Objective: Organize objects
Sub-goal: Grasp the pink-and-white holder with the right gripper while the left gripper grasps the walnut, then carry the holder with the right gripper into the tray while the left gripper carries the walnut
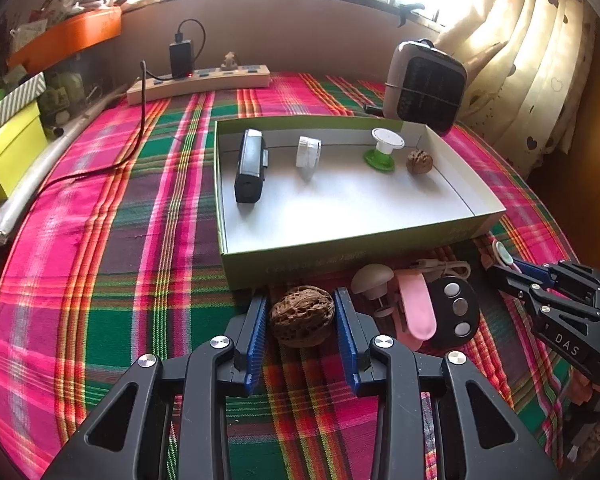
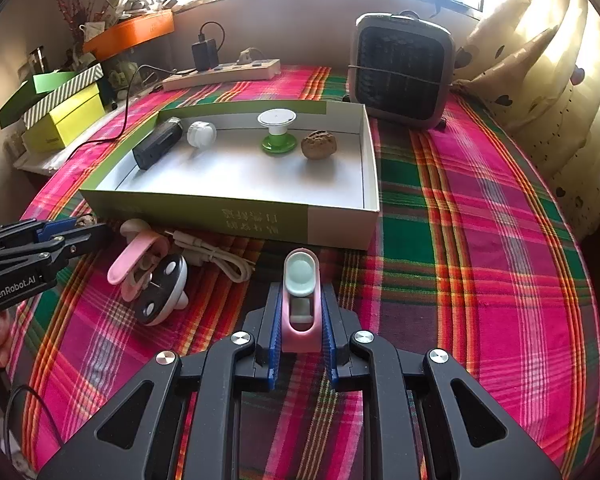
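Left gripper [image 1: 302, 320]: jaws part-open around a walnut [image 1: 302, 316] lying on the plaid table [image 1: 100, 280] just in front of the tray's near wall; whether the pads press it, cannot tell. Right gripper [image 2: 301, 320]: narrow, clamped on a pink clip [image 2: 301, 300] with a pale green pad. Green cardboard tray [image 2: 204, 212] mid-table holds a black device [image 2: 158, 143], white cap [image 2: 201, 133], green-based stand [image 2: 277, 132] and a second walnut [image 2: 319, 144] along its far wall.

"GenRobot.AI" on left gripper [image 2: 82, 236]
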The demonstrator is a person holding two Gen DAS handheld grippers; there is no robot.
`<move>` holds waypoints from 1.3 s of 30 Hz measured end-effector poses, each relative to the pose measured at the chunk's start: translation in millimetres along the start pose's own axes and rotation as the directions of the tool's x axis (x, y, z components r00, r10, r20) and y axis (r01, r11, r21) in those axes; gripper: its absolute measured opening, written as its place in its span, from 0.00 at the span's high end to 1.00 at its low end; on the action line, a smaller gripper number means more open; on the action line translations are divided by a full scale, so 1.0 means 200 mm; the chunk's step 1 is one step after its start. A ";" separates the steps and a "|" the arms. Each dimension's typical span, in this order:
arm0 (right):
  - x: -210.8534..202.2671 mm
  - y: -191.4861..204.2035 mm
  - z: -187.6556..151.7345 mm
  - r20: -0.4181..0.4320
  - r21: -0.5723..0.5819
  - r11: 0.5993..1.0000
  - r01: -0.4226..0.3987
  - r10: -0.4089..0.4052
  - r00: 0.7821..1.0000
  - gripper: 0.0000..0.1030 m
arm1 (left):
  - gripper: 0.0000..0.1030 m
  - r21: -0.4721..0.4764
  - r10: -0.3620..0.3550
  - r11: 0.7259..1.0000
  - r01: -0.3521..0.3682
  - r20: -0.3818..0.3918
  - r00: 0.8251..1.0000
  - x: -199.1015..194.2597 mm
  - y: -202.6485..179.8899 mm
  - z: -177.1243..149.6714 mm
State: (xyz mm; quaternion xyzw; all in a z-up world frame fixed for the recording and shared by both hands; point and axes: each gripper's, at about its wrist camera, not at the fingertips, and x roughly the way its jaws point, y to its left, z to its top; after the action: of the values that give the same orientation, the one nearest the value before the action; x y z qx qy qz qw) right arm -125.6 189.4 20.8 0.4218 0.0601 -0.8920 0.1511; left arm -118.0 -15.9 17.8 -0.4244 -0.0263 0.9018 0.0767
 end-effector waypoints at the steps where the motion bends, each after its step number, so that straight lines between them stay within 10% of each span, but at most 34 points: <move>1: 0.00 0.00 0.00 0.001 -0.002 1.000 0.000 0.000 1.000 0.82 | 0.71 0.002 0.000 1.000 0.000 0.002 1.000 0.00 0.00 0.00; 39: -0.05 -0.01 0.30 0.073 -0.067 0.998 -0.020 0.025 0.997 0.82 | 0.71 0.021 -0.010 1.000 0.008 0.064 0.998 -0.03 -0.01 0.24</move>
State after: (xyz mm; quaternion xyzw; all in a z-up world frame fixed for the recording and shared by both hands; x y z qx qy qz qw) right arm -165.0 178.5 66.4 0.3839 0.0793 -0.9027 0.1773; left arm -150.9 -15.0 53.7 -0.3945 -0.0214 0.9148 0.0842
